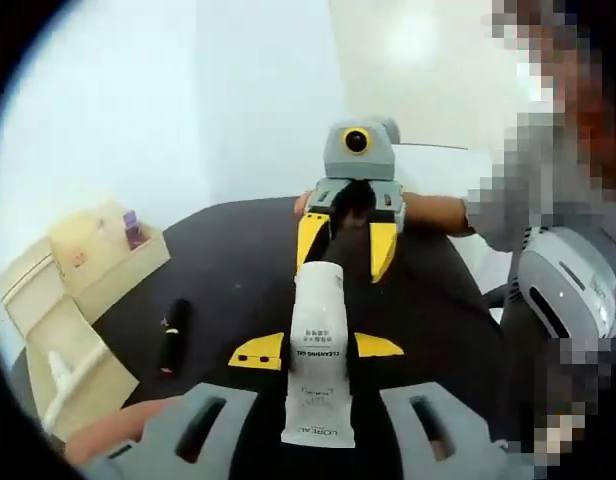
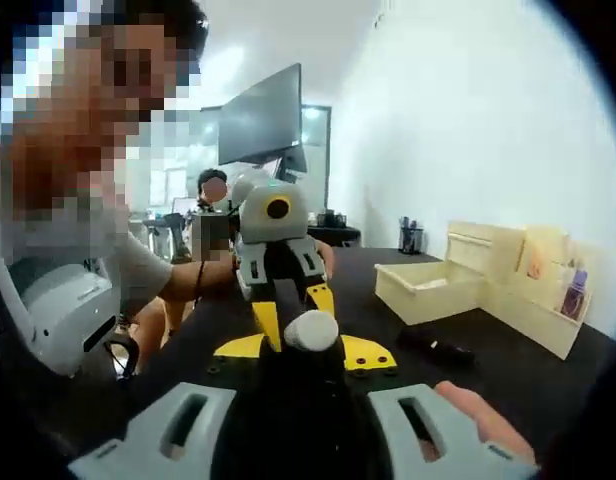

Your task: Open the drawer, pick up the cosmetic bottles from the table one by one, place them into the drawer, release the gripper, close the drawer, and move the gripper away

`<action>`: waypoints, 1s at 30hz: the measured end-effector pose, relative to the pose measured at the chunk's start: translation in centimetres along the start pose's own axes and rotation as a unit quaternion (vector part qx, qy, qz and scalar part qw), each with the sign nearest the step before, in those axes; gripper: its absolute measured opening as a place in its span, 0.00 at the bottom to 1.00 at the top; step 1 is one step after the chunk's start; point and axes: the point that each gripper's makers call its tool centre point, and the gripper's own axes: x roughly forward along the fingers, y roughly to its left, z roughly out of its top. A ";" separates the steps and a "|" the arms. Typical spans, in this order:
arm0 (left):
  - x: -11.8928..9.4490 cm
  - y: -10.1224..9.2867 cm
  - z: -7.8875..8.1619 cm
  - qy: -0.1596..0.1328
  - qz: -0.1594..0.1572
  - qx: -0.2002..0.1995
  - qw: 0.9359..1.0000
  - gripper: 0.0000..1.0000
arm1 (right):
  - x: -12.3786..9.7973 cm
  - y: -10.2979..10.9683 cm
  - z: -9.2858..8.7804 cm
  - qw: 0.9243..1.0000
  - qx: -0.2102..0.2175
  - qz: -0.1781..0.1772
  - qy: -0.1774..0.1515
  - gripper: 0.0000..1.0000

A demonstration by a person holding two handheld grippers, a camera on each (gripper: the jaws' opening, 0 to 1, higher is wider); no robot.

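Right, the white tube (image 1: 318,360) is up off the black surface (image 1: 238,260), lying along my left gripper (image 1: 318,348), crimped end toward me and cap pointing away. My left fingers (image 1: 258,352) press in on its middle from both sides, so I read that as a grip on the tube. My right gripper (image 1: 346,250) faces it from the far side. Its fingers (image 1: 308,240) are spread apart near the cap, and in the right gripper view the cap sits between them with a gap on each side, so they are open and gripping nothing. This looks like a hand-over or a steadying move. To do it well, I would close the right fingers squarely on the tube below the cap before the left lets go, because a soft tube can squirm or swing. The target, the open drawer (image 1: 73,375), is pulled out of the beige organiser (image 1: 88,250) at the left edge of the surface, and something pale already lies in it. A dark bottle (image 1: 173,335) lies on the surface between me and the drawer, so I should carry the tube over it, not sweep low. A small purple bottle (image 1: 131,228) stands in the organiser's top tray, clear of the path.
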 end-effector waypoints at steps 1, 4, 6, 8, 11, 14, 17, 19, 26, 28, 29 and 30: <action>-0.1 0.3 0.0 -0.002 0.005 -0.004 1.000 0.19 | 0.1 -0.1 -0.2 1.000 -0.006 -0.004 0.005 0.26; -0.7 1.7 0.3 -0.013 0.029 -0.023 0.999 0.19 | 0.4 -0.4 -0.9 1.000 -0.015 -0.012 0.020 0.31; -1.1 2.5 0.5 -0.021 0.044 -0.034 0.998 0.19 | 0.6 -0.5 -1.3 0.999 -0.023 -0.016 0.028 0.34; -1.5 3.4 0.5 -0.025 0.063 -0.053 0.996 0.19 | 0.9 -0.5 -1.3 0.999 -0.035 -0.022 0.030 0.36; -2.1 5.0 0.7 -0.027 0.095 -0.076 0.992 0.19 | 0.9 -1.1 -1.3 0.998 -0.037 -0.037 0.036 0.36; -2.1 5.8 0.4 -0.015 0.117 -0.087 0.989 0.19 | 0.7 -1.7 -1.3 0.997 -0.035 -0.049 0.038 0.36; -1.9 5.8 0.4 -0.009 0.123 -0.093 0.988 0.19 | 0.4 -2.2 -1.2 0.997 -0.038 -0.055 0.038 0.36; -2.1 6.1 0.4 -0.004 0.137 -0.098 0.986 0.19 | 0.2 -2.5 -1.0 0.997 -0.032 -0.059 0.035 0.37; -4.0 8.8 1.7 0.004 0.216 -0.127 0.968 0.19 | 0.2 -2.8 -1.0 0.997 -0.016 -0.067 0.032 0.45; -4.7 10.2 2.1 0.008 0.251 -0.134 0.959 0.19 | 0.4 -2.7 -1.0 0.997 -0.016 -0.067 0.033 0.45; -5.2 11.0 2.5 0.007 0.271 -0.140 0.952 0.19 | 0.5 -2.6 -1.0 0.997 -0.017 -0.068 0.034 0.45; -5.5 11.6 2.8 0.006 0.285 -0.142 0.948 0.19 | 0.5 -2.6 -1.1 0.997 -0.018 -0.068 0.035 0.45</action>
